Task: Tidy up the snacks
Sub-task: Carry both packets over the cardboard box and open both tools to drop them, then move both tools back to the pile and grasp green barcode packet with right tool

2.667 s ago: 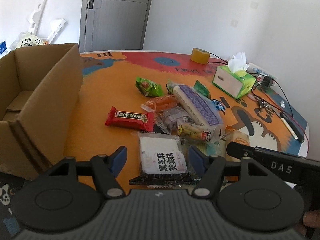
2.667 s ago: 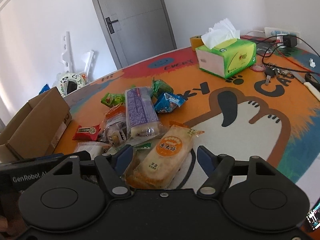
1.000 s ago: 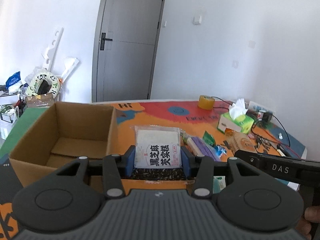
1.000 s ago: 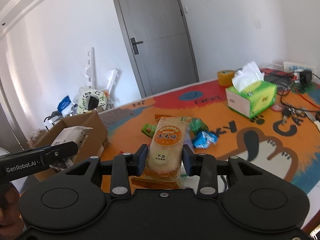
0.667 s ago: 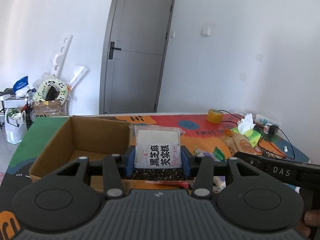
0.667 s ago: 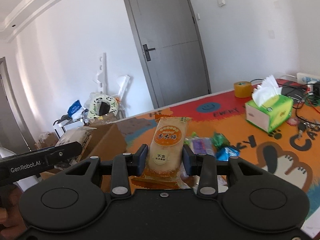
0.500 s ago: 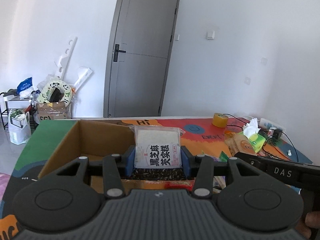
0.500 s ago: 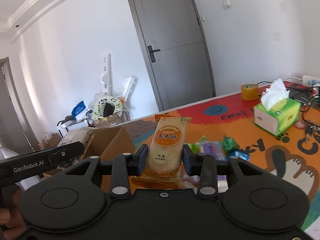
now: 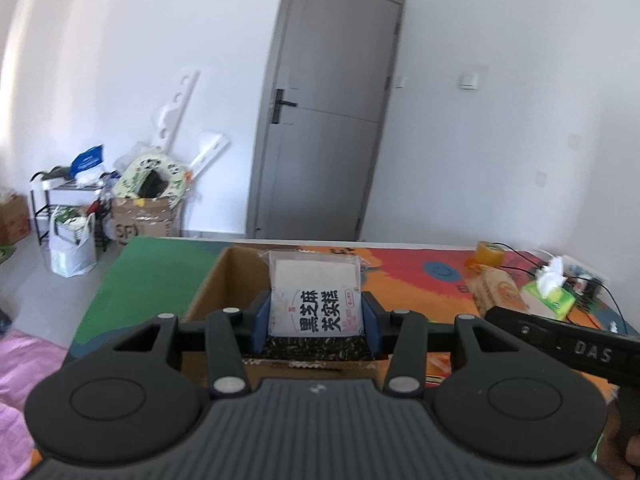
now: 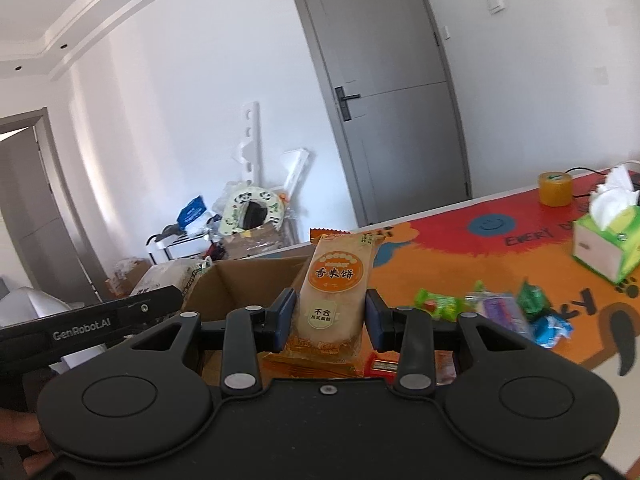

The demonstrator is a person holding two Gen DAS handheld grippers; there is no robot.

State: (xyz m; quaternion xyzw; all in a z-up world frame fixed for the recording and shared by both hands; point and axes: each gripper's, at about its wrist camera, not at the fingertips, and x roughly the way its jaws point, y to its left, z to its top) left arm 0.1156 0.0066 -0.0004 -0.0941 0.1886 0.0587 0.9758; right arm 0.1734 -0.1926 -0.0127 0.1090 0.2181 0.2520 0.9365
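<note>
The left gripper [image 9: 316, 322] is clamped on a flat white snack packet with bold black characters [image 9: 316, 300], held upright in front of the open brown cardboard box [image 9: 224, 280]. Only the left wrist view shows the green corner of the printed table mat [image 9: 152, 272] and pink fabric [image 9: 20, 368] low at the left edge; it also catches the right gripper's black arm crossing at the right, with the tan packet beyond it.

The right gripper [image 10: 331, 322] grips a long tan rice-cake packet with an orange round label [image 10: 334, 292], upright and a little tilted, just in front of the box. This view alone shows loose snacks still on the table — a green wrapper [image 10: 436, 303], a purple pack, a blue one [image 10: 550, 330].

The table [image 10: 460, 264] carries an orange and red cartoon mat, a green tissue box [image 10: 608, 248] and a roll of tan tape [image 10: 555, 189]. Behind stand white walls, a grey door [image 9: 324, 136] and clutter — bags, cartons, a rack.
</note>
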